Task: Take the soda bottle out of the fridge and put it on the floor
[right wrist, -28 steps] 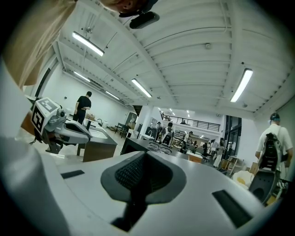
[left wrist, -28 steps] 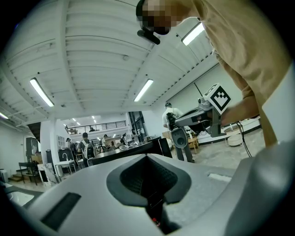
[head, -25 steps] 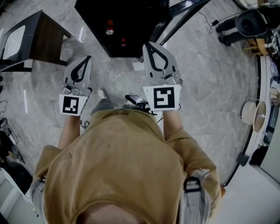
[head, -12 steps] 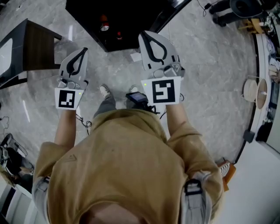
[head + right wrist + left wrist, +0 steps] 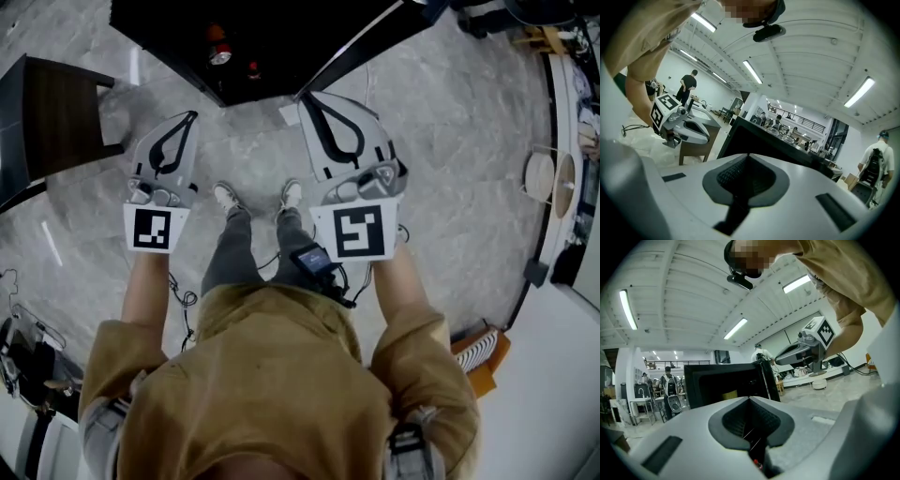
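The black fridge [image 5: 178, 33] stands on the grey floor ahead of me with its door [image 5: 361, 47] swung open to the right. Inside it I see a red-capped soda bottle [image 5: 218, 53] and a smaller red-topped thing [image 5: 253, 69]. My left gripper [image 5: 192, 117] is shut and empty, short of the fridge's front left. My right gripper [image 5: 305, 97] is shut and empty too, close to the door's hinge edge. The left gripper view shows its jaw tips [image 5: 750, 398] together before the dark fridge [image 5: 724, 383]. In the right gripper view the tips [image 5: 748, 154] meet as well.
A dark wooden table [image 5: 52, 117] stands left of the fridge. My shoes [image 5: 225, 197] rest on the marble floor [image 5: 450, 169] between the grippers. Round white items [image 5: 542, 178] and an orange crate [image 5: 483, 352] line the right edge. People stand far off in both gripper views.
Both grippers have sunk lower in front of the fridge and stayed shut. The fridge has slid toward the top of the head view, and my legs and shoes now show.
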Demonstrator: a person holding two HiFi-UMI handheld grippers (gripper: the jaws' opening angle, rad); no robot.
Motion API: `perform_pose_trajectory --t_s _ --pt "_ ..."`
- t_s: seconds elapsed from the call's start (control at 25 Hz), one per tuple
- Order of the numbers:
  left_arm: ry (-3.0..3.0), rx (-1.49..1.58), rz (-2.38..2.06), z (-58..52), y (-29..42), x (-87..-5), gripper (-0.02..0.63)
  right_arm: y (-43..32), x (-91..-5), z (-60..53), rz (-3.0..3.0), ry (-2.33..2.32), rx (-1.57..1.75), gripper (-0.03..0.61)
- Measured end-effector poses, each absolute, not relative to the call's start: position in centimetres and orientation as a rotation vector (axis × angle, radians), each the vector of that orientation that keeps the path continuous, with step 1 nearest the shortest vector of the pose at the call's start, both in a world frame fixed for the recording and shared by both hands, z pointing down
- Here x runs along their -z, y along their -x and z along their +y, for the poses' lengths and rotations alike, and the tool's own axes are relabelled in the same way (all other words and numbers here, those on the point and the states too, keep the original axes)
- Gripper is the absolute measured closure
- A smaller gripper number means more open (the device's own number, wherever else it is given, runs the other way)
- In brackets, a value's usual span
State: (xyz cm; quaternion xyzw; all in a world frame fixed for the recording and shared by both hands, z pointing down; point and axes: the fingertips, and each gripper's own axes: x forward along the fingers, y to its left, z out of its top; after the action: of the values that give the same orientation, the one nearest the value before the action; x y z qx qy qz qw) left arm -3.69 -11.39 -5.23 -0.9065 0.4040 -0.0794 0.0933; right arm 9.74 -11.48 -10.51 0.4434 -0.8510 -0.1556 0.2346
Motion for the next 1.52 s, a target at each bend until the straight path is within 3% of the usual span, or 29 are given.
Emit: perform_pose_trajectory --t_s 0.4,0.96,1.52 --pt "2.653 0.255 1.252 -14.7 7.3 -1.2 0.618 -6.6 2.6 -14.0 -2.356 -1.162 0.409 0.575" --pt "2.602 0.322 1.272 -14.6 3.8 -19.8 0.618 -6.2 -16.8 -15.9 -2.434 -1.014 0.436 0.575" --pt "2.576 0.308 1.282 -18.8 5.0 -29.7 0.618 -4.1 -28.5 -21.2 -2.453 -1.042 0.441 0.575"
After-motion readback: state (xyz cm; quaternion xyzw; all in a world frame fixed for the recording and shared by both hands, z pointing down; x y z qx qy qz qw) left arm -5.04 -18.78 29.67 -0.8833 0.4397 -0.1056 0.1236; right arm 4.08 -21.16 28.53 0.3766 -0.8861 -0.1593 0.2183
